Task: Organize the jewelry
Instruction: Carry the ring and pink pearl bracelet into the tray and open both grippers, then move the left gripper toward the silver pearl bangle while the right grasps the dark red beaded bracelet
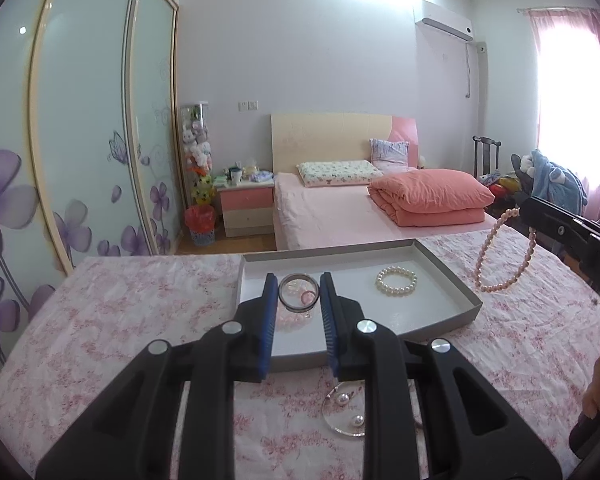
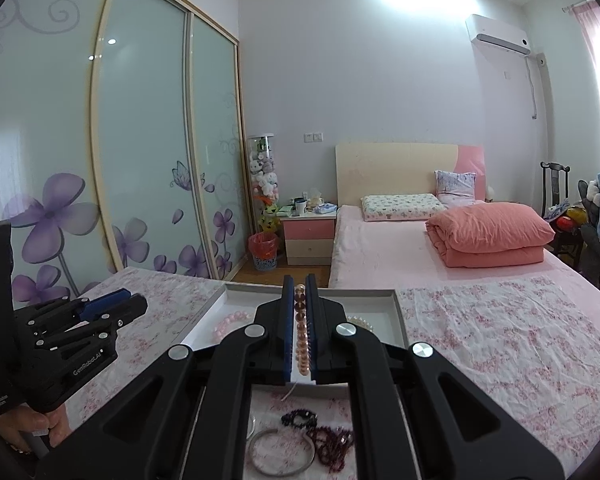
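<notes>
My left gripper [image 1: 299,280] is shut on a clear bangle [image 1: 288,304], held upright above the near left part of the grey tray [image 1: 448,271]. A white pearl bracelet [image 1: 396,281] lies in the tray, and pink beads [image 2: 230,326] lie at its left. My right gripper [image 2: 299,280] is shut on a pink pearl necklace [image 2: 300,334]. From the left wrist view that gripper [image 1: 527,209] is at the right, and the necklace [image 1: 496,264] hangs from it in a loop over the cloth beside the tray. The left gripper [image 2: 138,306] shows at the left of the right wrist view.
On the floral cloth [image 1: 120,312] near me lie an open bangle with two pearls [image 1: 342,412], a silver open bangle [image 2: 280,452], a dark red bead bracelet [image 2: 334,444] and a dark purple one [image 2: 300,418]. A bed [image 1: 340,216] stands behind the table.
</notes>
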A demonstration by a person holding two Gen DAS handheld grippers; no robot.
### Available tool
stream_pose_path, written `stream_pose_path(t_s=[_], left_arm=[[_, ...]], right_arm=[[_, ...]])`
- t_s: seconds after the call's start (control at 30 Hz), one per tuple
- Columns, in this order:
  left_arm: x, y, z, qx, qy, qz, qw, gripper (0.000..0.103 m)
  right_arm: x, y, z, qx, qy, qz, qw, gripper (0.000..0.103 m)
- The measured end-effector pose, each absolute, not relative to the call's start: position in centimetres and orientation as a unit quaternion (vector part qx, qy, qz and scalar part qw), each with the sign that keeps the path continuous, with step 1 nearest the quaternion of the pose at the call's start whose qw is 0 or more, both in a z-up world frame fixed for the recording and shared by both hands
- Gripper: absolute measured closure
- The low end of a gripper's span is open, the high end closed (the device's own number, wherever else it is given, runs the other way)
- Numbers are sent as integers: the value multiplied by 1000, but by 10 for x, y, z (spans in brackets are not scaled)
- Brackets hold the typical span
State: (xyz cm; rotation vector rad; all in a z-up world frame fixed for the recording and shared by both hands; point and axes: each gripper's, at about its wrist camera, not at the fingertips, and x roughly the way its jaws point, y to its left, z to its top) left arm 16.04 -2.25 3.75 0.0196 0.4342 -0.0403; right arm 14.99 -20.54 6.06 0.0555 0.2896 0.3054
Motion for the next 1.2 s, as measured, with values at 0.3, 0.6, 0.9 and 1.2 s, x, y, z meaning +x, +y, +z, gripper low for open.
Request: stream_pose_path(t_s=[0.3, 0.6, 0.9, 1.2], left_arm=[[240, -16, 22, -14, 262, -29, 965, 81], [315, -22, -11, -22, 311, -24, 950, 81], [335, -12, -28, -43, 336, -16, 941, 65], [301, 18, -16, -71, 331, -2, 941, 61]], right_arm=[[232, -209, 38, 59, 204, 138, 967, 97], [298, -203, 2, 86, 265, 139, 950, 96], [304, -214, -10, 107, 288, 119, 944, 75], [270, -227, -5, 102, 289, 116, 945, 75]])
